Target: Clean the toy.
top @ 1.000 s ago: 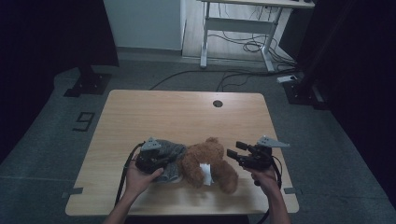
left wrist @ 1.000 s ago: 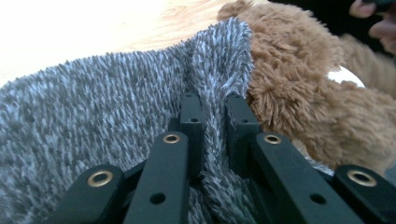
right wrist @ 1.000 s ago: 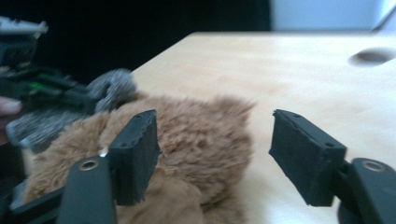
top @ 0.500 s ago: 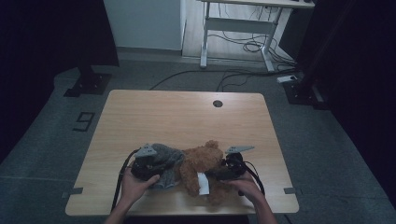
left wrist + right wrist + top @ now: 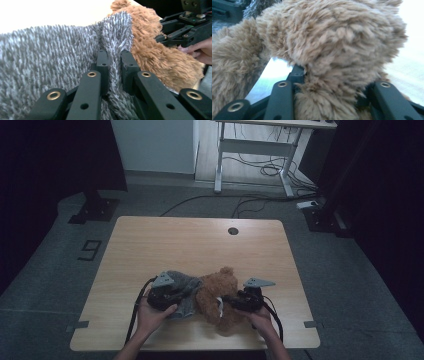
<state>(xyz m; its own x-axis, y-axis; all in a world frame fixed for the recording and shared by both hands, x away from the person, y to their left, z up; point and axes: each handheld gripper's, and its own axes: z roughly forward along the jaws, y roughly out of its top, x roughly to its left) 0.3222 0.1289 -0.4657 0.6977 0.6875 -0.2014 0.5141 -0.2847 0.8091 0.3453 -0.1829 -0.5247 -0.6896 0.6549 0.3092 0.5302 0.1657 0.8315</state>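
High view: shaggy brown teddy bear [image 5: 216, 296], right claw [image 5: 231, 301] closing on it; left claw [image 5: 176, 296] pinches fuzzy grey cloth [image 5: 186, 285].

Plush bear [image 5: 216, 296] half hidden behind grey knit garment [image 5: 182, 289] and two hand-held grippers

In the high view its face cannot be made out, its left flank lies under the garment, and the white tag [image 5: 219, 306] is too small to read; both forearms are cut off by the bottom edge. In the right gripper view, fur [image 5: 332, 50] swallows the right gripper's [image 5: 329, 75] fingertips, whose right-hand pad is buried. In the left gripper view, the garment [image 5: 50, 62] runs off the left edge
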